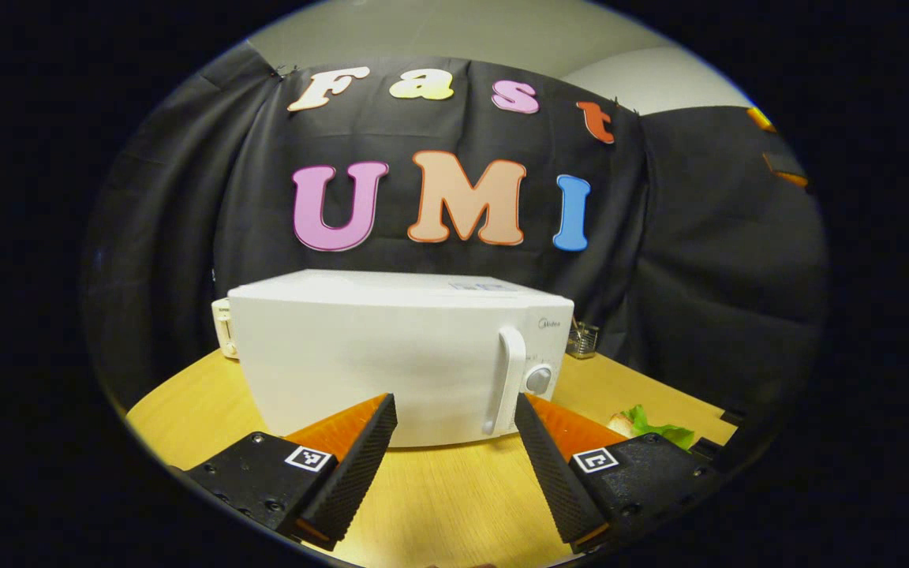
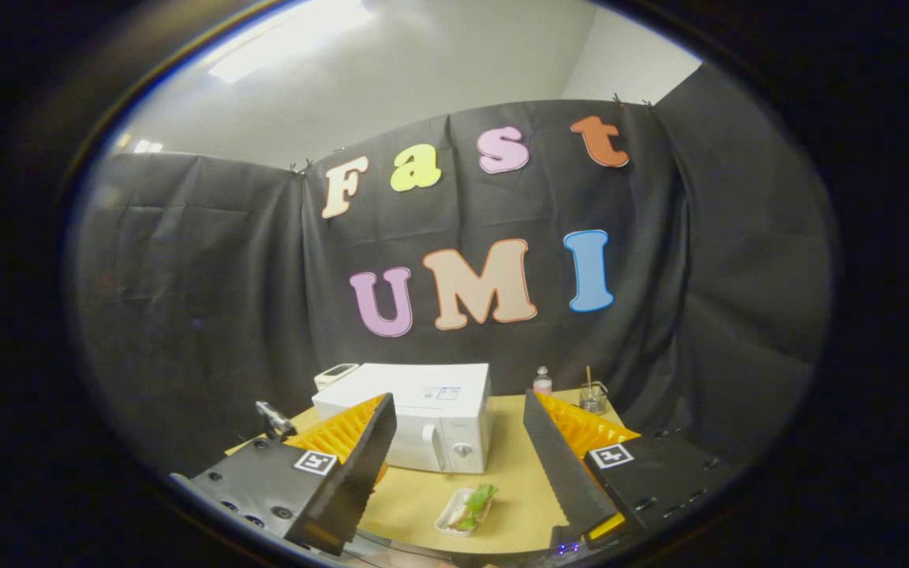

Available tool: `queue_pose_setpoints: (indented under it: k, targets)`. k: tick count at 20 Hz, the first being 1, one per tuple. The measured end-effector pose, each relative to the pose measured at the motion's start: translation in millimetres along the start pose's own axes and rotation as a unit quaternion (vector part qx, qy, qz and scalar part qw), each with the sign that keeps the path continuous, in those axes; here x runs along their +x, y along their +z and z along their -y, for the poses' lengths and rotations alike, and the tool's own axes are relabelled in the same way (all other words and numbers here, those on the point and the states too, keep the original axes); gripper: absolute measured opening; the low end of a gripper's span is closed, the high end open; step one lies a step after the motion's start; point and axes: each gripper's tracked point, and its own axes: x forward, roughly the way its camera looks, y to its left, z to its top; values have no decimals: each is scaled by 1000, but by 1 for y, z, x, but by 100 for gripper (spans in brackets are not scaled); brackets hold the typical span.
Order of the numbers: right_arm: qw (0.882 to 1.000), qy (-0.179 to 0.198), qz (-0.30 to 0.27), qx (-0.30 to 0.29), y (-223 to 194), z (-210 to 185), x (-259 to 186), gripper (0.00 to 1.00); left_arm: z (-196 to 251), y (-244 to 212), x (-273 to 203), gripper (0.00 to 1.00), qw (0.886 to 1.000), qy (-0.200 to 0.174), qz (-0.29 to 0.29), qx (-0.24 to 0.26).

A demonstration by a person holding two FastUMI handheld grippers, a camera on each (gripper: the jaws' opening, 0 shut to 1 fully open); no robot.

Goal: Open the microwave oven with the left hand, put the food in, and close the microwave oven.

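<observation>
Left gripper (image 1: 454, 450) jaws spread, microwave (image 1: 391, 355) shut, right gripper (image 2: 458, 465) spread (food tray (image 2: 466, 509), perhaps greens)

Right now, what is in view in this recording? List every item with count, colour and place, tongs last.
microwave oven: one, white, door shut, on the table's middle
handle: one, white, upright on the door beside the dial
dial: one, grey, right of the handle
table: one, light wood, round
food tray: one, white with green leaves, before the microwave oven
glass jar: one, clear, back right
small bottle: one, clear, beside the jar
small appliance: one, white, behind the microwave oven
left tongs: open
right tongs: open
</observation>
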Motion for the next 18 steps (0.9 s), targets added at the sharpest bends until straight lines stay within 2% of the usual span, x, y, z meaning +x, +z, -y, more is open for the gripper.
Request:
queue_pose_setpoints:
  k: [3,6,7,8,12,16,17,18]
  targets:
    - [1000,-8,-5,-4,-10,11,0,91,11,-23,32,94,1000,0,-21,4]
    - [1000,-15,-7,-10,-14,18,-2,91,18,-27,59,92,1000,-1,-22,0]
    - [1000,-16,-6,-9,-14,21,-2,99,20,-27,67,90,1000,-1,-21,-3]
    - [1000,-17,-5,-7,-13,23,-3,92,21,-32,74,90,1000,-1,-25,-5]
    - [1000,-25,-1,6,-13,35,-5,92,25,-39,93,89,999,-2,-38,-3]
    - [999,-32,-14,-1,-25,43,-3,92,35,-44,105,76,999,-12,-41,-11]
    - [999,-31,-16,-2,-28,43,-3,92,37,-45,108,65,999,-14,-43,-12]
    - [999,-29,-20,-3,-30,42,-2,99,35,-45,110,61,999,-11,-39,-13]
